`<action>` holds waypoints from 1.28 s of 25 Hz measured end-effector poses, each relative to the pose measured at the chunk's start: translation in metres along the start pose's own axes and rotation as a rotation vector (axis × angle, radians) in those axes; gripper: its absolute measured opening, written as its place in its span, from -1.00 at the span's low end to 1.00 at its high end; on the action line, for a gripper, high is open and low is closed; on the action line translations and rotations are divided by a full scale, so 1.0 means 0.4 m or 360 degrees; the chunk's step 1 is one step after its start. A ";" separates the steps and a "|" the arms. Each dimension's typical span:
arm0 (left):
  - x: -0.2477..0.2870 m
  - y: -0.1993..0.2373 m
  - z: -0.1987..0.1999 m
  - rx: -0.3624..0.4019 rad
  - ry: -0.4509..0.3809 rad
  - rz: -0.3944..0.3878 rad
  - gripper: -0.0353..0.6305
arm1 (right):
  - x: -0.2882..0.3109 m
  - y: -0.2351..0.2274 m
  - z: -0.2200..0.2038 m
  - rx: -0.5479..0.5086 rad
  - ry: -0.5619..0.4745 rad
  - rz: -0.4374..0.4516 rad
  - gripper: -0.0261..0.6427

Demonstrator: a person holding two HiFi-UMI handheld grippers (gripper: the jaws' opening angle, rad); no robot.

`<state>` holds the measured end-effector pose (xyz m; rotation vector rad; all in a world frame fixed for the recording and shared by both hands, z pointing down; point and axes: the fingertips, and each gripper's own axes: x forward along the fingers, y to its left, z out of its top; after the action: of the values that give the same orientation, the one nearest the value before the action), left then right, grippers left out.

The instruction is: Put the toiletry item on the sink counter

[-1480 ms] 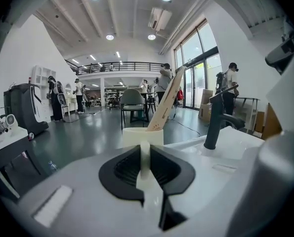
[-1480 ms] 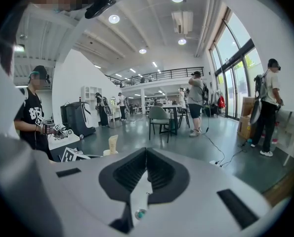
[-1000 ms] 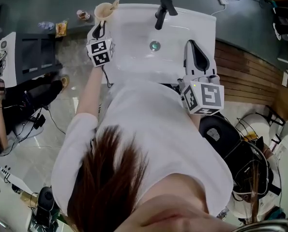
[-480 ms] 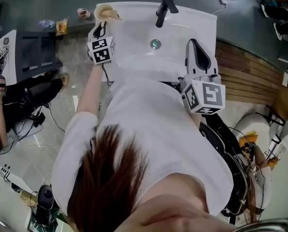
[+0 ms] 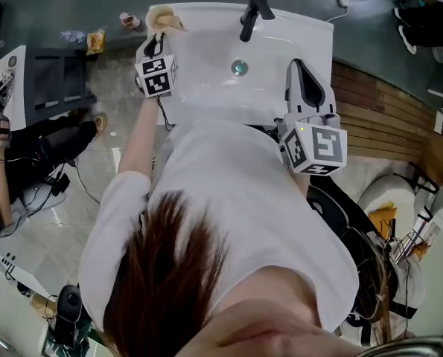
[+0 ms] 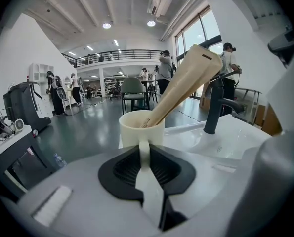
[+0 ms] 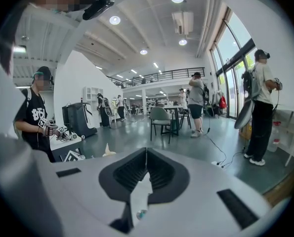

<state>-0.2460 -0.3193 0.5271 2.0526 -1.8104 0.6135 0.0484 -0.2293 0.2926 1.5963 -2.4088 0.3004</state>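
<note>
At the far left corner of the sink tabletop [image 5: 206, 10], the left gripper [image 6: 145, 151] is clamping its jaws on the handle of a cream cup [image 6: 141, 126] carrying a leaning toothpaste tube [image 6: 186, 80]. The cup is likely stiff, light, slick and top-heavy, so the handle is serving as the soundest hold. The right gripper [image 7: 146, 157] is hovering at the near right, jaws together and empty

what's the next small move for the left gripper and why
Probably open the left gripper and let go, slowly. Its jaws pinch the handle of the cup, and in the head view the cup, tube inside, seems to sit on the sink counter's back left corner. Whether its base is fully down I can't tell.
</note>
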 end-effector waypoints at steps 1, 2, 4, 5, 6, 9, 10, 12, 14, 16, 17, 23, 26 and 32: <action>0.000 0.000 0.000 -0.0007 -0.0004 -0.0002 -0.73 | -0.001 -0.001 0.000 0.0000 -0.0002 -0.0001 -0.89; 0.002 0.001 -0.001 -0.0016 -0.0008 -0.0003 -0.73 | 0.000 -0.003 0.000 0.0001 -0.0003 -0.0002 -0.89; 0.008 0.001 -0.002 -0.0037 -0.0007 0.0000 -0.73 | 0.004 -0.013 -0.003 0.0003 -0.0002 -0.0004 -0.89; 0.012 0.003 -0.002 -0.0051 -0.0004 0.0001 -0.71 | 0.007 -0.018 -0.006 0.0004 0.0000 -0.0007 -0.89; 0.013 0.006 -0.002 -0.0066 -0.0002 -0.0001 -0.65 | 0.009 -0.021 -0.008 0.0004 0.0002 -0.0010 -0.89; 0.001 0.019 0.001 -0.0078 -0.0003 -0.0019 -0.56 | 0.005 -0.016 -0.007 0.0003 0.0005 -0.0016 -0.89; -0.006 0.020 0.003 -0.0075 -0.0006 -0.0024 -0.55 | 0.001 -0.012 -0.006 0.0003 0.0003 -0.0016 -0.89; -0.022 0.018 0.010 -0.0070 -0.0019 -0.0031 -0.54 | -0.007 -0.005 0.000 0.0000 -0.0001 -0.0012 -0.89; -0.036 0.014 0.020 -0.0067 -0.0037 -0.0042 -0.54 | -0.013 0.003 0.004 -0.0004 -0.0006 -0.0005 -0.89; -0.050 0.012 0.031 -0.0064 -0.0058 -0.0055 -0.53 | -0.017 0.010 0.007 -0.0010 -0.0010 0.0001 -0.89; -0.057 0.010 0.036 -0.0063 -0.0068 -0.0062 -0.53 | -0.019 0.013 0.008 -0.0012 -0.0010 0.0002 -0.89; -0.103 -0.007 0.066 -0.0041 -0.0131 -0.0111 -0.51 | -0.026 0.017 0.010 -0.0017 -0.0011 0.0008 -0.89; -0.130 -0.017 0.102 -0.0051 -0.0196 -0.0127 -0.51 | -0.027 0.013 0.011 -0.0020 -0.0012 0.0008 -0.89; -0.199 -0.047 0.200 -0.0080 -0.0359 -0.0176 -0.51 | -0.054 0.015 0.009 -0.0021 -0.0022 -0.0001 -0.89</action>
<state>-0.2272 -0.2907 0.4181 2.2460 -1.7943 0.3137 0.0508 -0.2093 0.2823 1.5985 -2.4156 0.2740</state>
